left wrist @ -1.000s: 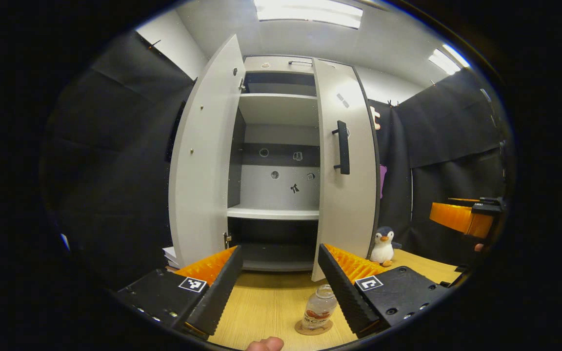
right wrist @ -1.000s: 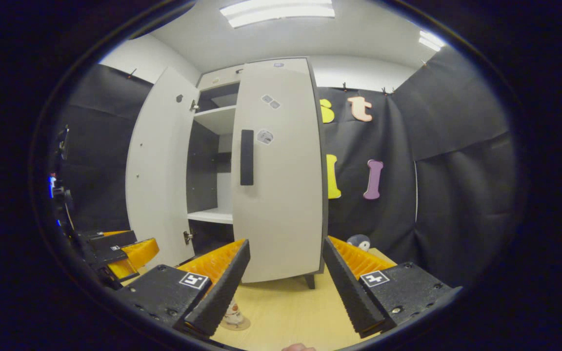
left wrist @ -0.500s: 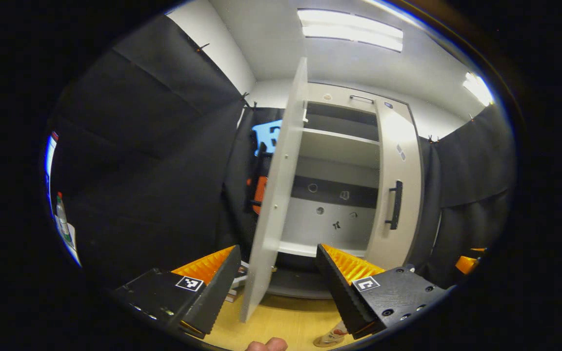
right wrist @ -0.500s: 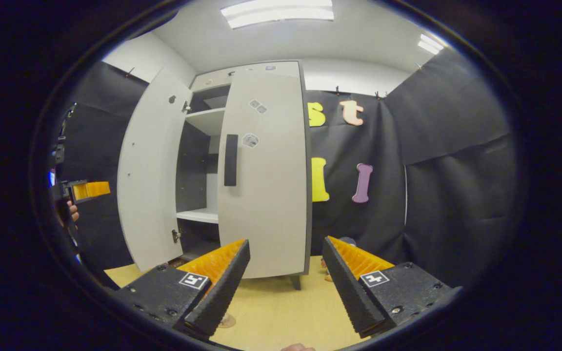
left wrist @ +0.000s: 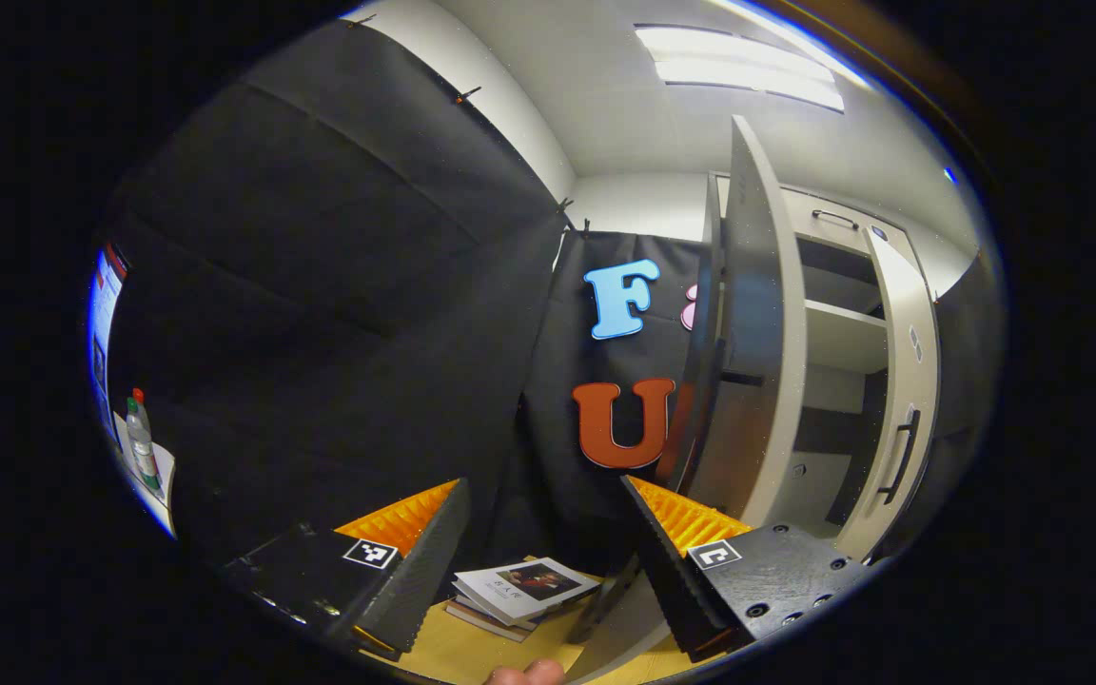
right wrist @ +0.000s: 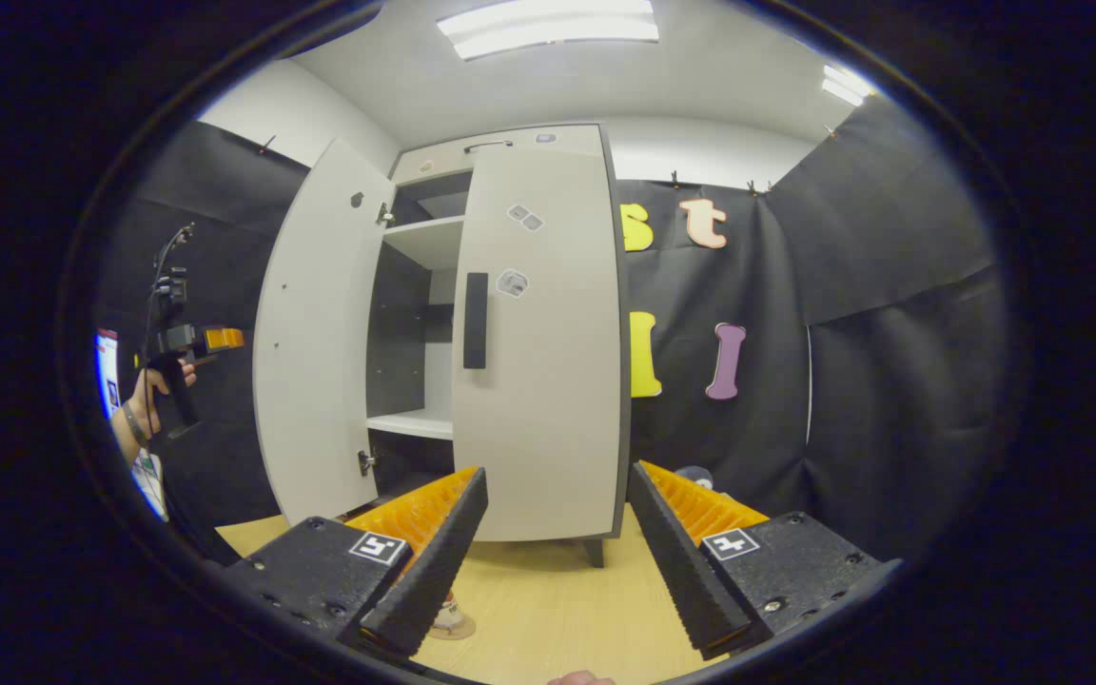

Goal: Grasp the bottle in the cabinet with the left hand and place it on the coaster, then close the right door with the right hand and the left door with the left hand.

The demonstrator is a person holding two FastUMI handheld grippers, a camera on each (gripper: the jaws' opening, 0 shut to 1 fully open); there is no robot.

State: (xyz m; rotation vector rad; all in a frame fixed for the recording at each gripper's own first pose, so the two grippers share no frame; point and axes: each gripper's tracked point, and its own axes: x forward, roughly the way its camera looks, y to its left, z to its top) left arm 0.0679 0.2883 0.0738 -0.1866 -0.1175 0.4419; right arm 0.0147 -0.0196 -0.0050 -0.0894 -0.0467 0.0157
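On the desk [right wrist: 548,599] the cabinet [right wrist: 500,152] stands at the back, its left door [right wrist: 315,333] swung out, books [left wrist: 519,592] lying left of it.

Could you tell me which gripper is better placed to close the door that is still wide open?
Left. The left gripper is raised beside the wide-open left door, at its outer face, while the right gripper faces the right door.

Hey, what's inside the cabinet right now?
Through the gap between the doors, the cabinet shows bare white shelves and a dark back wall; no bottle there. The right door, nearly shut, covers the right half, so that part cannot be seen.
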